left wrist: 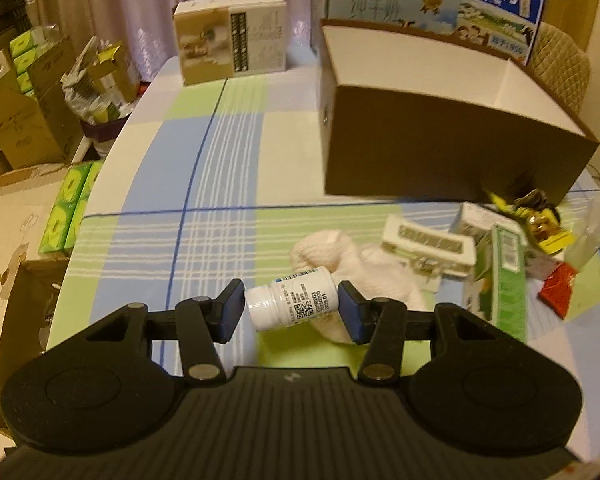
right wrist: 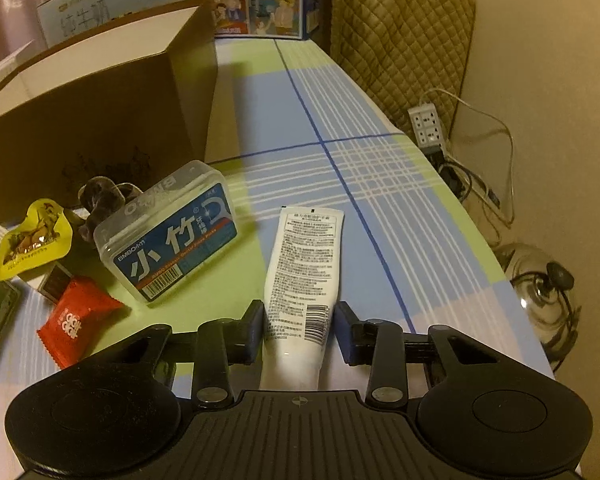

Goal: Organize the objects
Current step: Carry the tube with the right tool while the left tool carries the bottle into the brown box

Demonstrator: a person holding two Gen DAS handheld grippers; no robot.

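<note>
Low in the left wrist frame, the left gripper (left wrist: 291, 310) clamps a small white pill bottle (left wrist: 290, 302) lying sideways between its pads, above a pale plush toy (left wrist: 364, 268) on the checked tablecloth (left wrist: 220, 160), with the open brown cardboard box (left wrist: 440, 148) in the upper right. Low in the right wrist frame, the right gripper (right wrist: 300, 326) grasps a white tube (right wrist: 306, 276) pointing up-frame. Left of it lie a clear floss-pick box (right wrist: 168, 236) and a red candy packet (right wrist: 76, 320).
</note>
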